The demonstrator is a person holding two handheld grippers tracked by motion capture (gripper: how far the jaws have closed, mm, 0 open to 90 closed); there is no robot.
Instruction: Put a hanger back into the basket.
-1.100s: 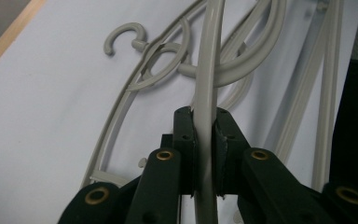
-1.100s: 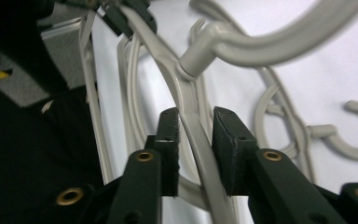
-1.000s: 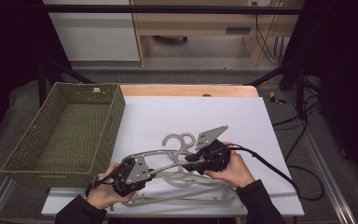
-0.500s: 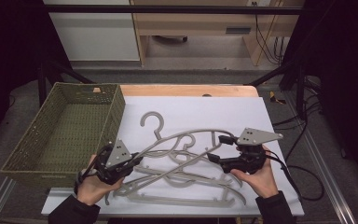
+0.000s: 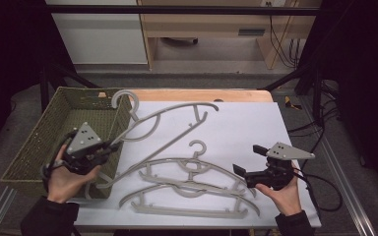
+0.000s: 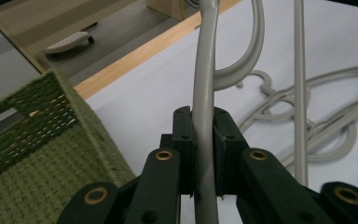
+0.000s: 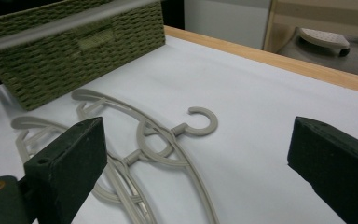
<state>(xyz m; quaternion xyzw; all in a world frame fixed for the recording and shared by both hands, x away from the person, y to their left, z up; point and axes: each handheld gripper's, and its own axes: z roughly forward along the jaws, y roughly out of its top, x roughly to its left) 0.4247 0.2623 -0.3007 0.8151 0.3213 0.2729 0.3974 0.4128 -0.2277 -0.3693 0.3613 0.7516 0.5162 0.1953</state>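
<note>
My left gripper (image 5: 112, 144) is shut on a grey plastic hanger (image 5: 170, 125) and holds it tilted above the table, its hook (image 5: 125, 101) over the rim of the green woven basket (image 5: 44, 132). In the left gripper view the pads (image 6: 186, 140) pinch the hanger's arm (image 6: 204, 88). Two more grey hangers (image 5: 192, 182) lie overlapped on the white mat (image 5: 246, 123). My right gripper (image 5: 250, 160) hovers just right of them. Its jaws have just been opening and stand wide with nothing gripped. In the right gripper view (image 7: 198, 144) the lying hangers' hook (image 7: 200, 123) is ahead.
The basket (image 7: 74, 51) sits at the table's left edge. A wooden table edge (image 5: 202, 94) runs along the back. Cables (image 5: 325, 191) trail off the right side past a metal rail (image 5: 347, 191). Bare mat lies at the right and back.
My left gripper has carried its hanger left and upward to the basket. My right gripper has opened wide and drawn away to the right of the lying hangers.
</note>
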